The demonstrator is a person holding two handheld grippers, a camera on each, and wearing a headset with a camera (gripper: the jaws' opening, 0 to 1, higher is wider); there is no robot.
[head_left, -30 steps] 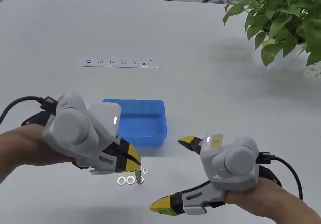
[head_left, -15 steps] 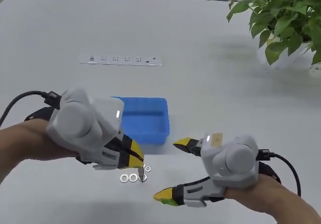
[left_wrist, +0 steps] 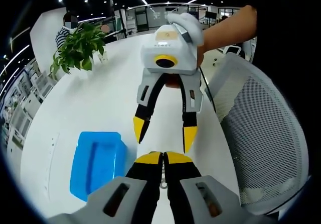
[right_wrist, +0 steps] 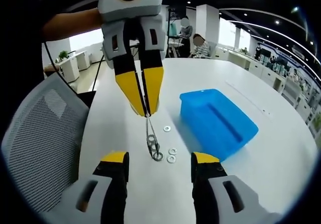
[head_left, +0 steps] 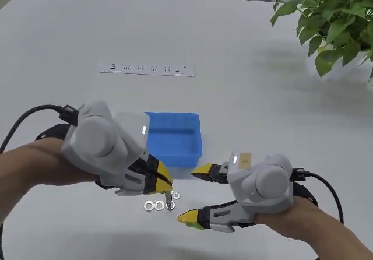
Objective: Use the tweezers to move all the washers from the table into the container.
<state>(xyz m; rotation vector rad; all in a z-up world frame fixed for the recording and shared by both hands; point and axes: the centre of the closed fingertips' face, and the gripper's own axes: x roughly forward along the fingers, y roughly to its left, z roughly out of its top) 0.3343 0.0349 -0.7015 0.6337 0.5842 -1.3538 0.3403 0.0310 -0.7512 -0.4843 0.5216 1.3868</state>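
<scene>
On the white table (head_left: 262,85) we see washers (head_left: 158,206) lying near the bin (head_left: 175,155), which looks empty, so none done yet; left gripper (head_left: 162,184) clamps tweezers (head_left: 169,202) tip-down among them, right gripper (head_left: 191,193) gapes empty.

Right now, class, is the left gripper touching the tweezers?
Touching. The right gripper view shows the left gripper with its yellow jaws shut on the tweezers, whose tips point down by the washers.
</scene>
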